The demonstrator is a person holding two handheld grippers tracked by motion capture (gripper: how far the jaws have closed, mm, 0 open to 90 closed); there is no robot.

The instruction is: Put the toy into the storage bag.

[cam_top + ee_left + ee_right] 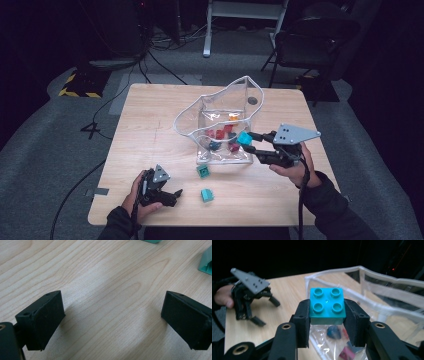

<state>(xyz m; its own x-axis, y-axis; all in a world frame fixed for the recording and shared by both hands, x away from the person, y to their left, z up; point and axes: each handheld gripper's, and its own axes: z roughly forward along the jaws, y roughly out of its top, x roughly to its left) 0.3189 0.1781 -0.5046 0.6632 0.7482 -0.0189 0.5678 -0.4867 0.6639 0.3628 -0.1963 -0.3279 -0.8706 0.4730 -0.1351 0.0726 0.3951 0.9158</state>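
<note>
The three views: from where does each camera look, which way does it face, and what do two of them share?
High view: above the person's side, facing forward and down on the table; both forearms and hands enter from below.
Left gripper view: on the left gripper, facing down at bare wood between its open fingers.
Right gripper view: on the right gripper, facing across the table; its fingers clamp the blue brick above the clear bag.
Shared: the high view and the right gripper view both show brick, bag and left gripper.

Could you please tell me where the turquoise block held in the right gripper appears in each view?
High view: turquoise block right of centre, at the clear bag's front right edge.
Left gripper view: not in it.
Right gripper view: block at centre, clamped between the black fingers.
Shared landmark: the clear bag.
</note>
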